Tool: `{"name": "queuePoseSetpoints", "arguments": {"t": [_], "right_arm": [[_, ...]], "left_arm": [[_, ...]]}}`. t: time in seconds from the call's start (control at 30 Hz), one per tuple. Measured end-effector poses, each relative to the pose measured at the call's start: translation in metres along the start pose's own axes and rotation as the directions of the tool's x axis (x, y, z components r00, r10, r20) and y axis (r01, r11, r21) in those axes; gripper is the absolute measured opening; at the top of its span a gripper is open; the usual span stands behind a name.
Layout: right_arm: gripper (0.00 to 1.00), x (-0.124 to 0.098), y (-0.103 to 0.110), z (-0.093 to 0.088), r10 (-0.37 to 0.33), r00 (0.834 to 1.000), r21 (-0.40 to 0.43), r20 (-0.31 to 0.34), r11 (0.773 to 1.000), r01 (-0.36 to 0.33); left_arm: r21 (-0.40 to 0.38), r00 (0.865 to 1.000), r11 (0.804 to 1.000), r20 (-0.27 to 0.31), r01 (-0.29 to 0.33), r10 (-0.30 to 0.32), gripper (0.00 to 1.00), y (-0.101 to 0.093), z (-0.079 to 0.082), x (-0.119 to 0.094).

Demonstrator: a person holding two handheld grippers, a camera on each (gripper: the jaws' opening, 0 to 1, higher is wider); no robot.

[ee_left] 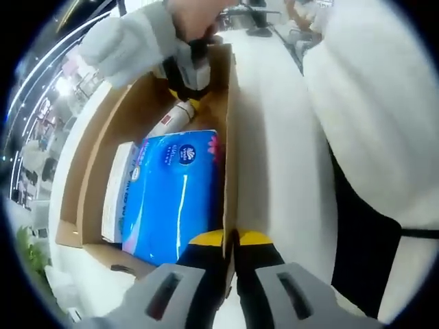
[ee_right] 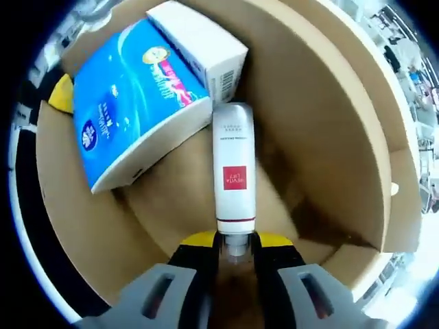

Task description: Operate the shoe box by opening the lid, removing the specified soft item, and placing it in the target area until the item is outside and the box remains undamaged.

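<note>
The white tube [ee_right: 233, 171] lies flat on the floor of the open shoe box [ee_right: 322, 116], its red square label facing up and its cap end pointing toward the right gripper [ee_right: 235, 248]. That gripper's yellow-tipped jaws stand narrow and close on either side of the cap, gripping it. In the left gripper view the same tube [ee_left: 175, 118] shows at the far end of the box, beyond the blue pack.

Just beside the tube's upper end sits a blue soft tissue pack [ee_right: 130, 96], tilted against the box wall, and a small white carton [ee_right: 202, 48] (barcode on its end face) rests against the pack's edge, touching the tube's top.

In the left gripper view the cardboard box [ee_left: 110, 130] stands on a white table [ee_left: 274, 137] with the blue pack [ee_left: 175, 195] and the white carton [ee_left: 116, 192] inside. The left gripper [ee_left: 230, 240] has its jaws pinched on the near side wall of the box, one jaw inside and one outside. The right gripper [ee_left: 186, 72] reaches in from the far end, held by a person in a white sleeve [ee_left: 130, 41].
</note>
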State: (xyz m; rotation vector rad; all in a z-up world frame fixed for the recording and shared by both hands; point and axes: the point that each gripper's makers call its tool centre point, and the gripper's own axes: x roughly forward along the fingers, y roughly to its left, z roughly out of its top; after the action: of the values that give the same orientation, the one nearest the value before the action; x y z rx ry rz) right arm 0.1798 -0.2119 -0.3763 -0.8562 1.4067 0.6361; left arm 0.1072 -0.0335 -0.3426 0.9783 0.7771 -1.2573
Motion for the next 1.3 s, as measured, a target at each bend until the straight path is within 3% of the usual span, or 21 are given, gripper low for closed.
{"name": "queuePoseSetpoints", "arguments": {"t": [0.17,0.33,0.63,0.83,1.13,1.3], "right_arm": [[0.19,0.0007,-0.0012,0.0005,0.004,0.999,-0.029,-0.048,1.000,-0.006],[0.19,-0.0002,-0.0008,-0.0013,0.016,0.998,-0.027,-0.063,0.999,-0.018],[0.19,0.0005,-0.0023,-0.0036,0.068,0.997,0.063,-0.020,0.996,-0.067],[0.19,0.0007,-0.0024,-0.0035,0.093,0.996,0.057,0.008,0.994,-0.093],[0.18,-0.0002,-0.0015,-0.0024,0.075,0.996,0.061,0.041,0.995,-0.077],[0.18,-0.0006,-0.0011,-0.0019,0.029,0.998,0.068,0.059,0.997,-0.033]], "left_arm": [[-0.030,0.999,0.999,-0.012,0.033,-0.033,0.03,0.0018,0.0009,0.0004],[-0.011,1.000,1.000,-0.006,0.026,-0.026,0.03,-0.0001,0.0004,0.0001],[-0.024,0.998,0.998,-0.014,0.054,-0.054,0.02,0.0001,0.0004,0.0003],[-0.024,0.998,0.998,-0.015,0.057,-0.057,0.02,0.0002,0.0006,0.0000],[-0.017,0.999,0.999,-0.014,0.050,-0.050,0.02,0.0007,0.0006,-0.0003],[-0.021,0.998,0.998,-0.019,0.060,-0.061,0.02,0.0010,0.0004,-0.0002]]}}
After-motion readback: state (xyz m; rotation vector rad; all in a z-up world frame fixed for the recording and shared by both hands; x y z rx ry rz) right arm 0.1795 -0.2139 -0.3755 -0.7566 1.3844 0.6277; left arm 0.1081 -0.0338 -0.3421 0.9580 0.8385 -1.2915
